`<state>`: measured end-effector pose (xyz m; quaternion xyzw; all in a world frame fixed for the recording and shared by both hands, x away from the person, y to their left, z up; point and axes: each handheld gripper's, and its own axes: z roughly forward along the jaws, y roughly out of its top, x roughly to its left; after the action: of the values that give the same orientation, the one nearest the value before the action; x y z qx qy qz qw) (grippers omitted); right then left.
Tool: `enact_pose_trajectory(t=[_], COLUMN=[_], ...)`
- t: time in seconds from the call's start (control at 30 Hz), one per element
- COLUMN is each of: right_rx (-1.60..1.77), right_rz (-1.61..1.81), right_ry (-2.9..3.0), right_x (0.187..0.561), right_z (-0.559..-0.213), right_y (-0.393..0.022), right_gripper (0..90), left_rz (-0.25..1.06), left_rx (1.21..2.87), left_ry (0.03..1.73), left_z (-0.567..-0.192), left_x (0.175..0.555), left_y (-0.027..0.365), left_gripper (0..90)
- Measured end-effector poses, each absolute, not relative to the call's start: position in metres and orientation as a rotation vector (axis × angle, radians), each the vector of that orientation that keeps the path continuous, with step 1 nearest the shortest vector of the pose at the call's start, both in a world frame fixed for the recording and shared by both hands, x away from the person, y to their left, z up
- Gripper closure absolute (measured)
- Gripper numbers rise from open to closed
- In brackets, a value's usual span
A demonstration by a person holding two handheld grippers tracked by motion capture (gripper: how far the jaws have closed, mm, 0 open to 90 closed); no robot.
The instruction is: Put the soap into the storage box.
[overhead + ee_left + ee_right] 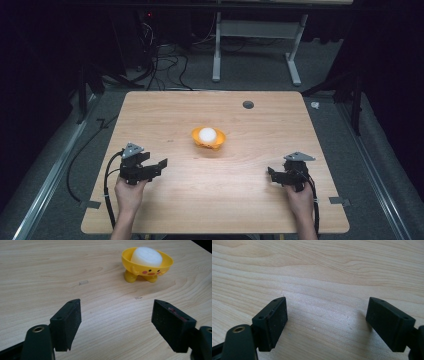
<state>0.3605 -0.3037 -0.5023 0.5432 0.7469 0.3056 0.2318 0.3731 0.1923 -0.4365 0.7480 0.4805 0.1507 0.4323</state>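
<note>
Left gripper view: yellow plastic duck-faced footed bowl (147, 265) with white foam-like ball (147, 256), ahead, right of jaws.
Handling: probably light, tippy; grip bowl's rim.
Left gripper (116, 322): jaws wide apart, empty.
Right gripper (327, 323): jaws wide apart, empty, over bare wooden table (317, 270).

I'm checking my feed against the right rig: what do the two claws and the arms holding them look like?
Both are black. The left claw and right claw each have two flat, blocky jaws with small screw holes. Each carries a grey three-cornered plate on top and trails a black cable. The forearms are bare, with no sleeves in view.
</note>
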Motion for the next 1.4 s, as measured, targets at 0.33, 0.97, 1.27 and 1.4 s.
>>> enact_pose_trajectory(t=[0.33,0.97,1.27,1.4], right_rx=[1.493,1.493,1.493,1.493], right_rz=[0.840,0.839,0.839,0.839], right_ry=[2.053,2.053,2.053,2.053], right_x=[0.361,0.361,0.360,0.360], right_z=[-0.502,-0.502,-0.502,-0.502], right_y=[-0.304,-0.304,-0.304,-0.304], right_gripper=[18.4,18.4,18.3,18.4], left_rz=[0.374,0.356,0.358,0.367], left_rx=[1.881,1.915,1.926,1.932], left_ry=[1.218,1.250,1.258,1.258], left_z=[-0.445,-0.465,-0.472,-0.475], left_x=[0.371,0.368,0.368,0.368], left_y=[0.192,0.189,0.185,0.183], left_gripper=[24.4,24.1,23.9,23.9])
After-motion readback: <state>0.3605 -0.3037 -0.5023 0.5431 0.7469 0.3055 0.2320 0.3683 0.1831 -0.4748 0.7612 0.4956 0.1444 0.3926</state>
